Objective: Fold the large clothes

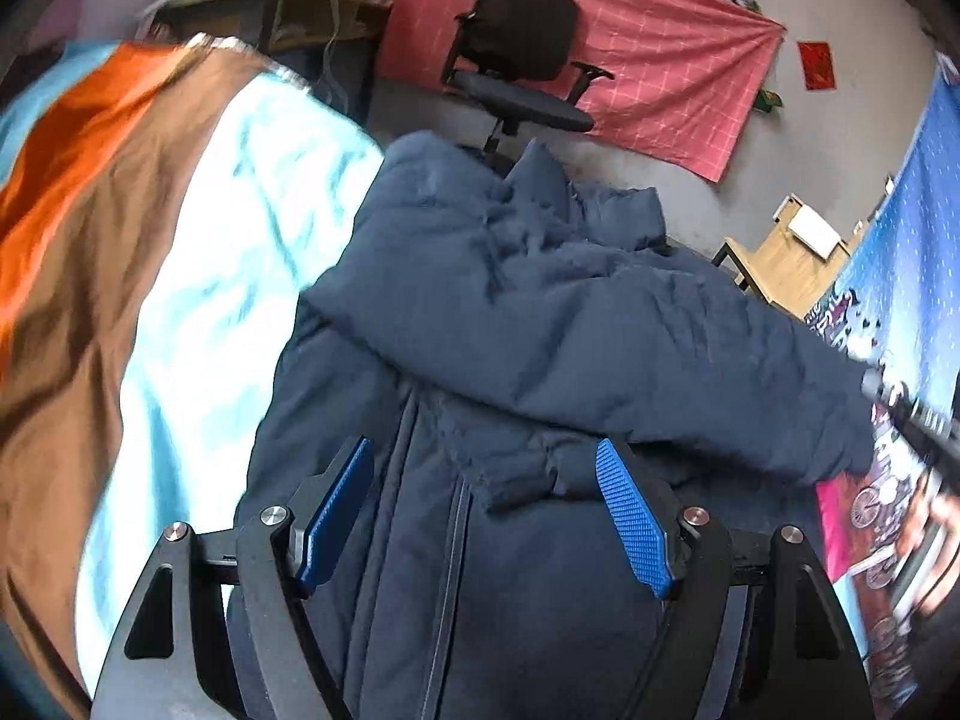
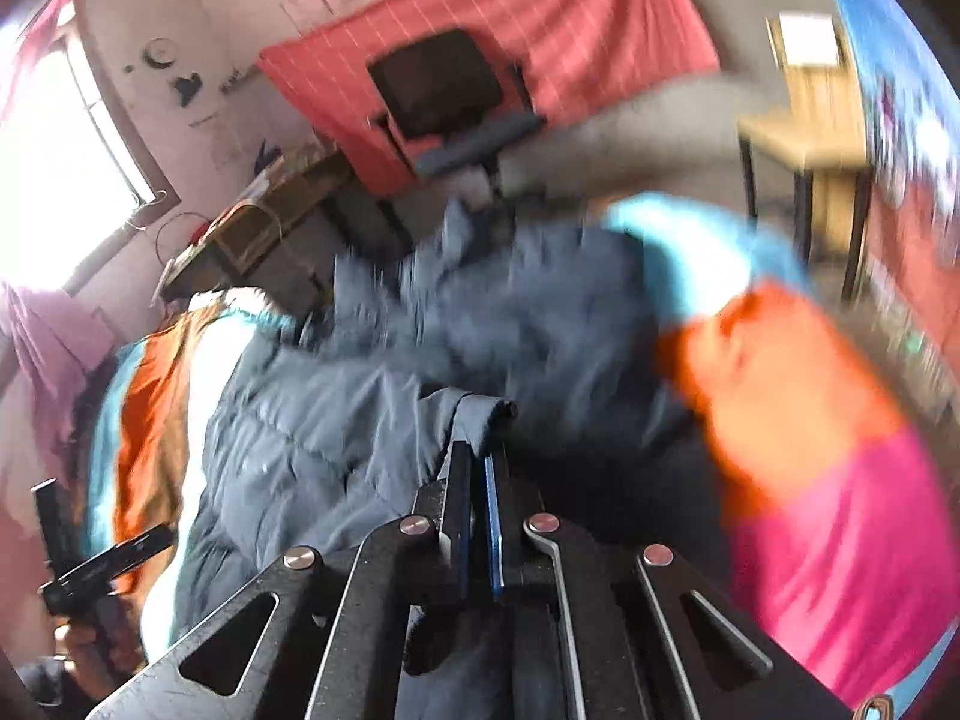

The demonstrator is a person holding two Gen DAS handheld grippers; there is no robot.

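Navy padded jacket [image 1: 540, 312] is lying across the striped sheet [image 1: 198, 276]; right tongs [image 2: 480, 480] are pinching its edge, left tongs [image 1: 486, 516] are gaping wide, holding nothing.

One navy padded jacket [image 1: 540, 312], one striped bedsheet [image 1: 120, 228], one office chair [image 1: 516, 66] — two grippers: left gripper [image 1: 486, 510], right gripper [image 2: 478, 468].

A grey wall carries a hung red checked cloth [image 1: 630, 54]. A black office chair [image 1: 516, 60] stands before it on the grey floor. A wooden desk [image 1: 786, 264] sits to the right. Bright daylight pours through a window [image 2: 66, 144] at left.
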